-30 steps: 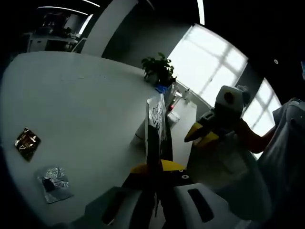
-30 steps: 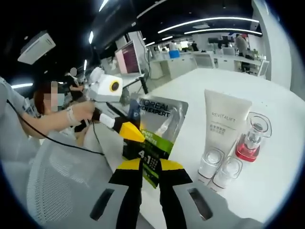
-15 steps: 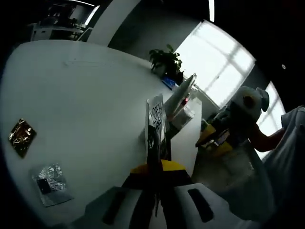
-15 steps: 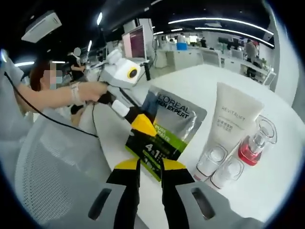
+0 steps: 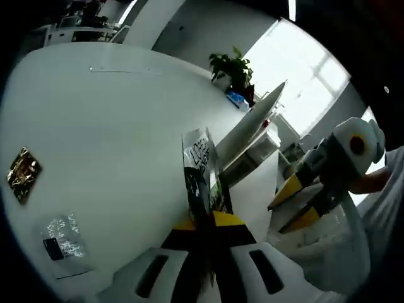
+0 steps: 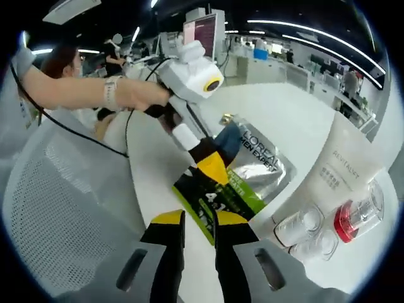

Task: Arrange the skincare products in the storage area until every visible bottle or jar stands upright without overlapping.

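My left gripper (image 5: pixel 203 222) is shut on a silver and green L'Oreal pouch (image 5: pixel 199 165), which I see edge-on above the white table (image 5: pixel 107 126). In the right gripper view the same pouch (image 6: pixel 252 172) slants over the table edge, with the left gripper (image 6: pixel 213 169) clamped on its near side and a hand behind it. My right gripper (image 6: pixel 199 222) stands open just short of the pouch's lower corner; the right gripper (image 5: pixel 297 201) also comes in from the right. A white Revitalift tube (image 6: pixel 344 169), two clear-capped jars (image 6: pixel 297 226) and a red bottle (image 6: pixel 353 218) stand close together.
A gold sachet (image 5: pixel 21 174) and a silver sachet (image 5: pixel 60 238) lie flat on the table's left. A potted plant (image 5: pixel 233 66) stands at the far edge. A grey mesh chair (image 6: pixel 57 214) sits beside the table edge. A person's arm (image 6: pixel 76 91) reaches in.
Both views have rolled and shifted. The pouch stays in my left gripper and now leans lower toward the tube. The left gripper and its hand loom larger in the right gripper view.
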The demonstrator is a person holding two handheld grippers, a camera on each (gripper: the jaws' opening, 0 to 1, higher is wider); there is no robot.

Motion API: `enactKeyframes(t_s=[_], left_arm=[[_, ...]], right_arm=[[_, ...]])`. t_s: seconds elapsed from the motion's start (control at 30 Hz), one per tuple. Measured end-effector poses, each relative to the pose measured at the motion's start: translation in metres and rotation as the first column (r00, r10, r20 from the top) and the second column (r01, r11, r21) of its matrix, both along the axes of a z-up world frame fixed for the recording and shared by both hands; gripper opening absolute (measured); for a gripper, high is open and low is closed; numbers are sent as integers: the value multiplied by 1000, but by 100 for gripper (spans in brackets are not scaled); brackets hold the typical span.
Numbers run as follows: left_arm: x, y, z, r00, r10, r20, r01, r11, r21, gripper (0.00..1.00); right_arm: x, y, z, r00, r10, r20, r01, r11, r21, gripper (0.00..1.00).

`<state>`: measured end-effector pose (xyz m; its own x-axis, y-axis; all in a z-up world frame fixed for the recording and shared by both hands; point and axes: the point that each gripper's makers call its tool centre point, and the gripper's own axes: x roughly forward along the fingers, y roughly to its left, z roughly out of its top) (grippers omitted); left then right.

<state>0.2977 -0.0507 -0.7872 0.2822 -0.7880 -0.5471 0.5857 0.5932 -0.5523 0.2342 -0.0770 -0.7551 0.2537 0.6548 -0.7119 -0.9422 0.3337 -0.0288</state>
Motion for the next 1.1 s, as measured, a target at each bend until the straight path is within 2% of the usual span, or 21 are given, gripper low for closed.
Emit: enactKeyframes(t_s=[0.13,0.3,0.37,0.47,0.63,0.73,0.97,1.1], left_arm=[[3,-1,-6,1000,-4,3,3,999,34,0],[3,-5,-12,1000,-7,-6,7,999,48,0],[5,-5,-16,1000,-9,-2,9,998,60,0],[3,-9,-19,1000,-22,1,22,997,75,0],[2,-12,-22,999,-51,10,50,993,102,0],[8,-9,-28,997,-76,11,74,989,128,0],[11,-9,-31,995,-103,17,99,983,156,0],[17,-7,-34,994,-105,23,100,982,162,0]], right_arm=[[5,1,-10,999,29,31,-28,999,-39,17],[16,2,-19,992,65,107,-54,994,-100,17],[19,0,-25,986,107,131,-85,983,-163,17],[21,-2,-34,975,144,168,-107,970,-216,18],[20,-1,-46,958,198,205,-141,954,-265,18],[25,-4,-51,935,256,247,-166,928,-335,18],[33,-4,-56,943,237,235,-154,933,-326,18],[36,-7,-63,937,254,241,-157,920,-360,19]])
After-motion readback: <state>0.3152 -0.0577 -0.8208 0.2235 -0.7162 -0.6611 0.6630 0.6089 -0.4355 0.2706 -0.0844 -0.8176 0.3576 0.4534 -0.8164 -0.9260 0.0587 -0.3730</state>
